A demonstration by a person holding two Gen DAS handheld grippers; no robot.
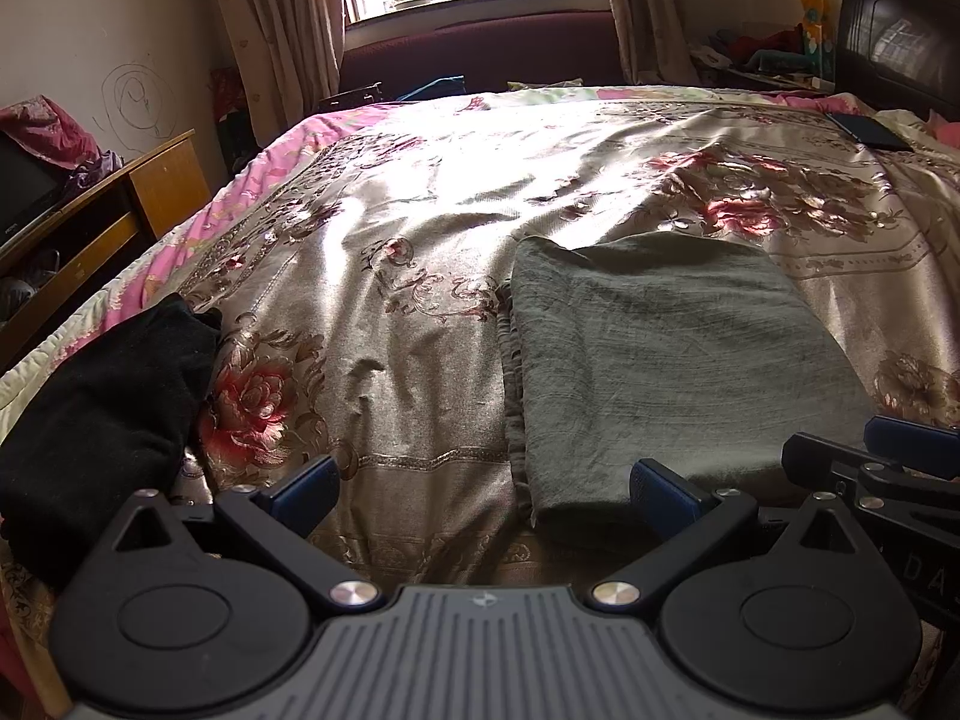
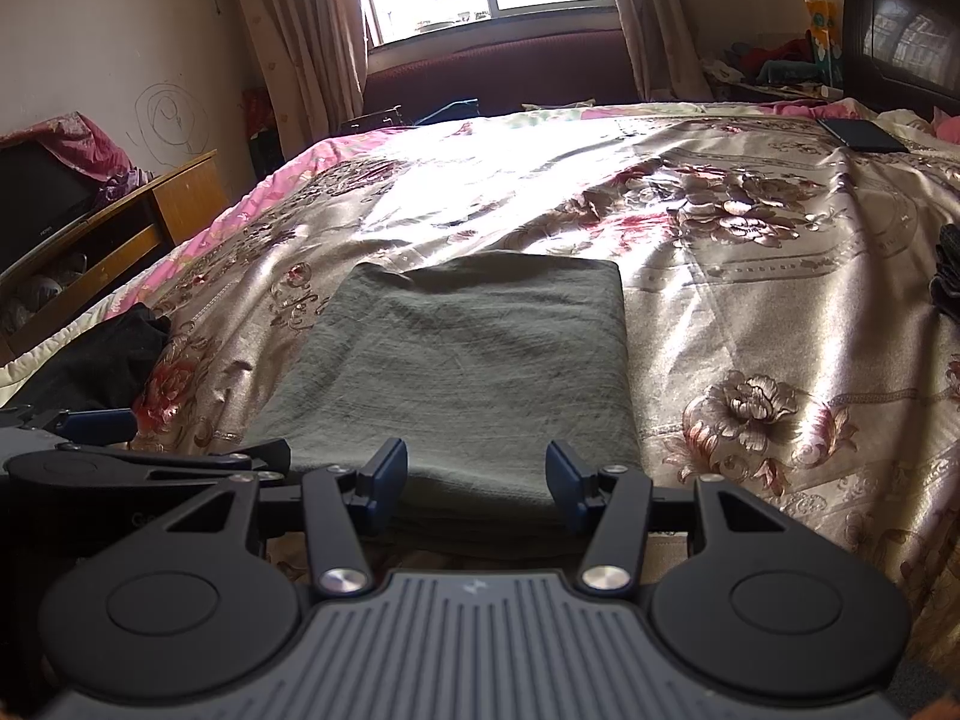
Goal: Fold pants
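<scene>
The grey-green pants (image 1: 666, 360) lie folded into a flat rectangle on the floral bedspread (image 1: 390, 276); they also show in the right wrist view (image 2: 468, 360). My left gripper (image 1: 486, 489) is open and empty, hovering at the near edge of the bed just left of the pants' near left corner. My right gripper (image 2: 477, 480) is open and empty, just above the pants' near edge. The right gripper's fingers (image 1: 900, 450) show at the left wrist view's right edge. The left gripper's finger (image 2: 99, 426) shows at the right wrist view's left.
A black garment (image 1: 102, 414) lies bunched at the bed's near left edge. A dark phone (image 1: 870, 132) lies far right on the bed. A wooden stand with a TV (image 1: 120, 204) is left of the bed. Another dark item (image 2: 948, 276) lies at the right.
</scene>
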